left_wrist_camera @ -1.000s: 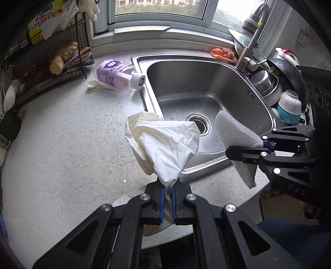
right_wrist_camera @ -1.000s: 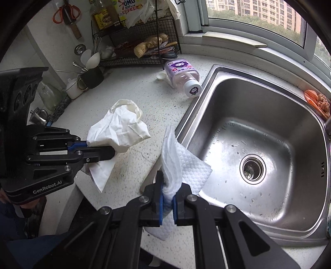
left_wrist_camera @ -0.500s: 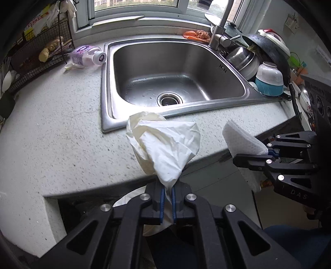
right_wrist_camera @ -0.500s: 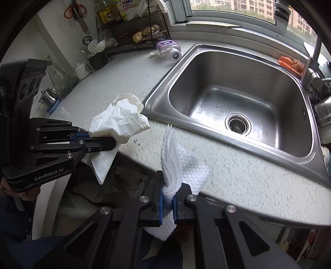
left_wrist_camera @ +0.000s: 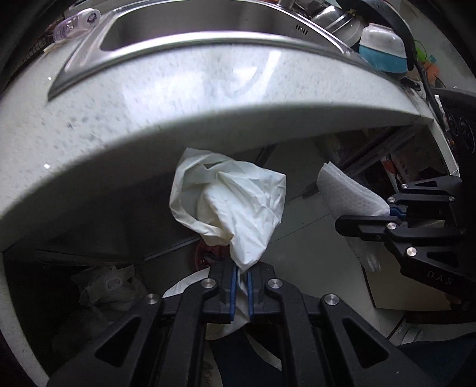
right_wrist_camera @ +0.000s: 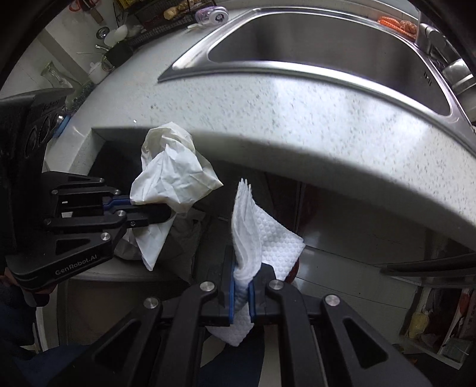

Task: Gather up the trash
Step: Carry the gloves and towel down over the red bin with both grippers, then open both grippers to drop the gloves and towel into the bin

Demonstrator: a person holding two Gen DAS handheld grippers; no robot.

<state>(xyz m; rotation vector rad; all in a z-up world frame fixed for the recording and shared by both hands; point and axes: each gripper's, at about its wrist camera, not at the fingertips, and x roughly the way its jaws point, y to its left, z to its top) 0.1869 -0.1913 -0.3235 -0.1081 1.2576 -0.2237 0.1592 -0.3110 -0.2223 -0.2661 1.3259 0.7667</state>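
Observation:
My left gripper [left_wrist_camera: 241, 275] is shut on a crumpled cream plastic bag [left_wrist_camera: 235, 208] and holds it in front of the counter edge, below the counter top. It shows at the left of the right wrist view [right_wrist_camera: 139, 208] with the bag [right_wrist_camera: 172, 178]. My right gripper [right_wrist_camera: 241, 284] is shut on a folded white paper towel [right_wrist_camera: 258, 238], also below the counter top. It shows at the right of the left wrist view [left_wrist_camera: 386, 212] with the towel [left_wrist_camera: 348, 193]. The two grippers are side by side and apart.
The speckled counter [right_wrist_camera: 297, 119] and steel sink [right_wrist_camera: 327, 44] are above and ahead. A purple bottle [right_wrist_camera: 212, 15] lies on the counter by the sink. Under the counter is a dark space with a bin liner and crumpled waste [left_wrist_camera: 110, 285]. Dishes [left_wrist_camera: 380, 44] stand right of the sink.
Both grippers have dropped from above the counter to below its front edge, each still holding its item. The sink now lies above and farther off.

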